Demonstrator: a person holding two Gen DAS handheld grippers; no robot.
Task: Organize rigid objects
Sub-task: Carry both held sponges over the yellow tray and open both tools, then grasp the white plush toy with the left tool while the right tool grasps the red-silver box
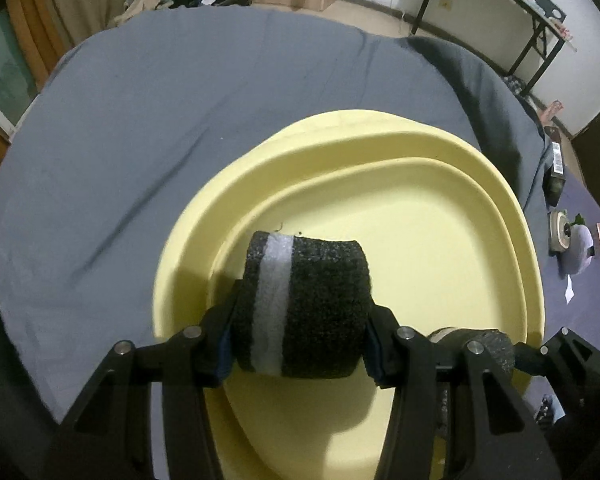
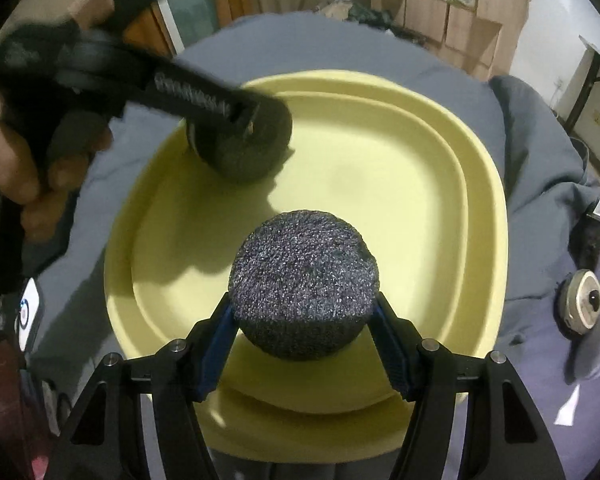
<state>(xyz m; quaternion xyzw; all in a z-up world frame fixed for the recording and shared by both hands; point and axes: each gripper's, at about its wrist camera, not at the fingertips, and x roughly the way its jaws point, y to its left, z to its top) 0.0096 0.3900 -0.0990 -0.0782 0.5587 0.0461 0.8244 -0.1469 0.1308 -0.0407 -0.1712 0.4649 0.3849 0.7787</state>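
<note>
A black foam cylinder with a white band [image 1: 306, 304] lies crosswise between the pads of my left gripper [image 1: 302, 324], which is shut on it, just above the pale yellow tray [image 1: 340, 128]. In the right wrist view my right gripper [image 2: 302, 312] is shut on a second dark foam cylinder [image 2: 304, 276], seen end on over the tray's [image 2: 484, 200] near side. Farther in and to the left, the left gripper [image 2: 240, 120], held by a hand [image 2: 16, 160], carries its cylinder [image 2: 244, 152] over the tray. The second cylinder [image 1: 492, 346] shows at the lower right of the left wrist view.
The tray sits on a grey cloth [image 1: 160, 120] over the table. To the right lie a tin can on its side [image 2: 580, 304], a dark box [image 2: 592, 232] and paper scraps. A phone [image 2: 32, 312] lies at the left. A folding table [image 1: 520, 12] stands behind.
</note>
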